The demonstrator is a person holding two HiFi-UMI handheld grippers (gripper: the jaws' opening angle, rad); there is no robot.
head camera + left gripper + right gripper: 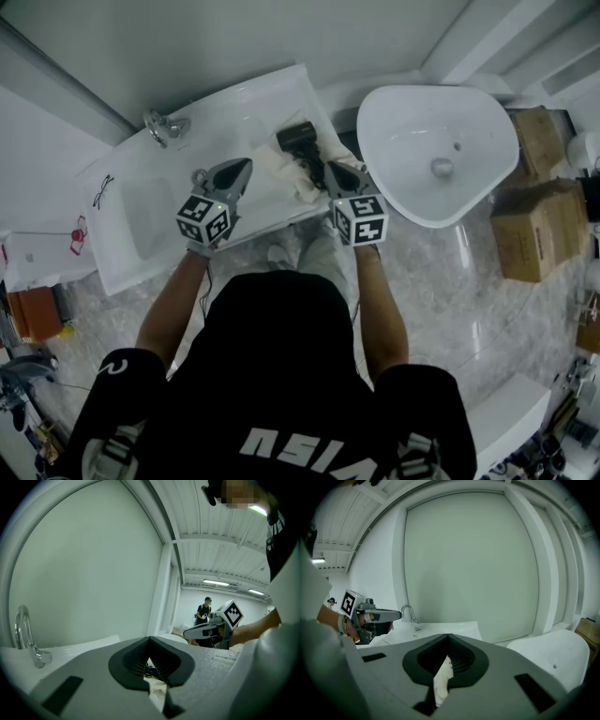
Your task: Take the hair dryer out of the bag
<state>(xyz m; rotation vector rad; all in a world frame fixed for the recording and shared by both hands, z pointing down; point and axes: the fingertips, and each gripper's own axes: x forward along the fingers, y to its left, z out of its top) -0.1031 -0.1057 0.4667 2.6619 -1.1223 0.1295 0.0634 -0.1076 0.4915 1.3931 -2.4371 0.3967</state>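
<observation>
Both shut: left tongs [247,165], right tongs [331,170] pinch bag [281,171] edges; hair dryer [300,138] protrudes toward wall [234,37].

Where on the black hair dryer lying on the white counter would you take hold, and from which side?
Grip the hair dryer by its black barrel, which lies bare beyond the white bag. The narrower part below it runs into the cloth beside the right gripper. Probably come from the left gripper side, jaws across the barrel, since that flank looks uncovered.
</observation>
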